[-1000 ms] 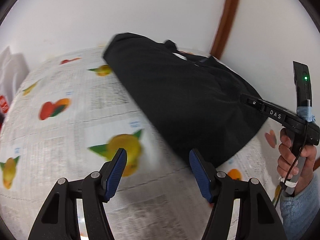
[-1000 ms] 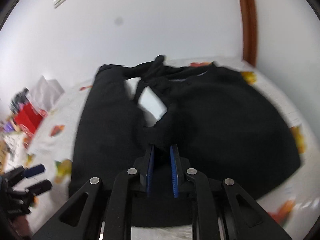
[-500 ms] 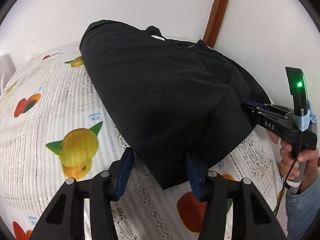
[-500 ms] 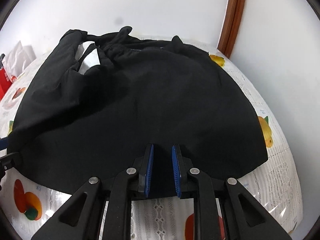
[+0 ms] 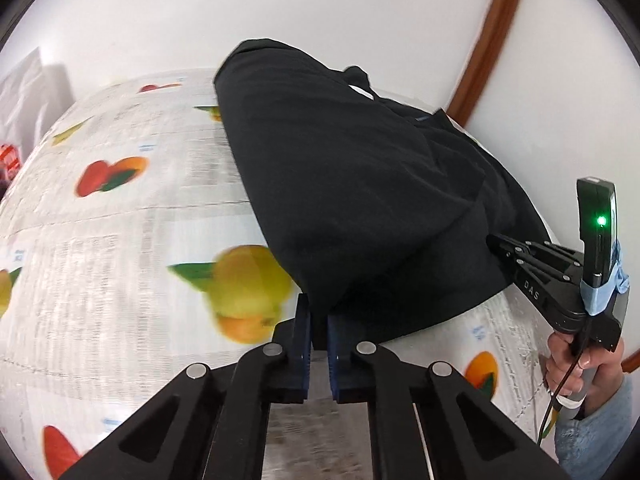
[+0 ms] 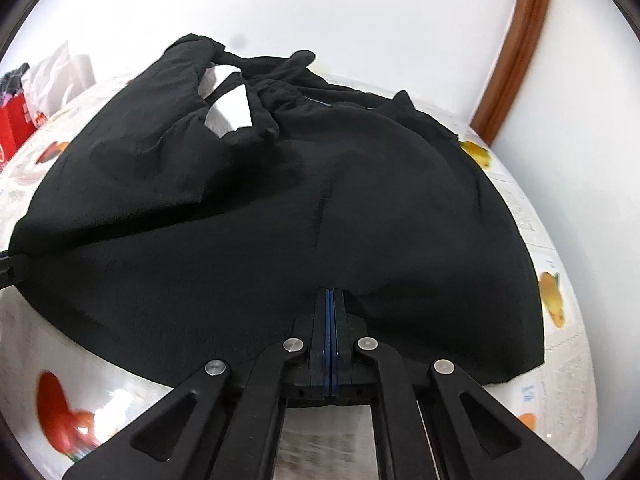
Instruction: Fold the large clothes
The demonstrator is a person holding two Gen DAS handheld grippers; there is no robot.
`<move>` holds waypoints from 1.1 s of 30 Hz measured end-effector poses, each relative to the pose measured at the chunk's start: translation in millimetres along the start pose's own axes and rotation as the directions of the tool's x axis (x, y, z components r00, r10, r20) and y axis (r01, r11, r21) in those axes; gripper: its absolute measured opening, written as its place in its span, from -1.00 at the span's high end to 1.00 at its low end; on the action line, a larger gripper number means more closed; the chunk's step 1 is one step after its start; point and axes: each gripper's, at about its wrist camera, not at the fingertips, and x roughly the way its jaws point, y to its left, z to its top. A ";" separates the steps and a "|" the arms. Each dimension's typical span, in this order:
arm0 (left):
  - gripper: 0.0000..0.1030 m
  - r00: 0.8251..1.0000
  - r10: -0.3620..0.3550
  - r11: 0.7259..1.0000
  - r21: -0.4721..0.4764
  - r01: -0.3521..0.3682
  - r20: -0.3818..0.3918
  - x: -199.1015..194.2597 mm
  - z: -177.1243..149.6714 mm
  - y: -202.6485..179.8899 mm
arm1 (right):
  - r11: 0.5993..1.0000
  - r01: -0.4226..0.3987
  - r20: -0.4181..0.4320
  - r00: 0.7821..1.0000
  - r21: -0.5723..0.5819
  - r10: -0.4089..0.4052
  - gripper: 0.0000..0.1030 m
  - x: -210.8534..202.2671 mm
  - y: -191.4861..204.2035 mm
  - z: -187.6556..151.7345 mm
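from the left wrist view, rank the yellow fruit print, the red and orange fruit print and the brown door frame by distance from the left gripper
1. Yellow fruit print, just left of the left gripper.
2. Red and orange fruit print, farther out on the left.
3. Brown door frame, far right, at the wall beyond the black garment.

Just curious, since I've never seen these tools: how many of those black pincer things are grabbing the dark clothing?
2. The left gripper pinches the black garment at its near corner; the right gripper is clamped on its near hem. None other shows.
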 end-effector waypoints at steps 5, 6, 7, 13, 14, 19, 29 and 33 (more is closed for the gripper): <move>0.91 0.999 0.048 0.998 -0.040 -0.048 0.006 -14.2 -3.1 35.8 | 0.996 -0.089 -0.002 0.996 -0.006 0.089 0.95 -1.0 30.2 11.8; 0.91 0.998 0.058 0.997 -0.049 -0.058 0.003 -16.7 -3.7 44.2 | 0.995 -0.098 -0.001 0.995 -0.009 0.098 0.95 -1.1 34.6 13.1; 0.91 0.998 0.064 0.996 -0.060 -0.064 0.002 -18.9 -4.2 51.7 | 0.994 -0.108 0.001 0.994 -0.017 0.108 0.95 -1.1 43.7 16.3; 0.90 0.999 0.025 0.996 -0.085 -0.027 -0.021 -25.8 -6.1 75.5 | 0.981 -0.193 -0.021 0.981 -0.014 0.192 0.95 0.1 57.6 30.1; 0.90 1.000 0.015 0.996 -0.086 -0.017 -0.023 -27.3 -6.7 78.0 | 0.978 -0.210 -0.029 0.977 -0.005 0.210 0.89 -0.7 53.7 32.5; 0.54 1.000 -0.006 0.997 -0.082 0.004 -0.018 -24.1 -3.6 79.0 | 0.954 -0.297 0.051 0.954 0.034 0.295 -0.30 -19.8 32.8 51.6; -0.26 1.000 0.021 0.999 0.031 -0.021 -0.006 -5.1 5.7 55.2 | 0.883 -0.468 0.025 0.884 0.037 0.468 -0.47 5.0 78.5 83.2; -0.37 0.995 0.101 0.987 0.130 -0.098 -0.013 1.6 4.0 37.3 | 0.866 -0.496 0.018 0.868 0.060 0.496 -0.42 21.7 91.8 96.3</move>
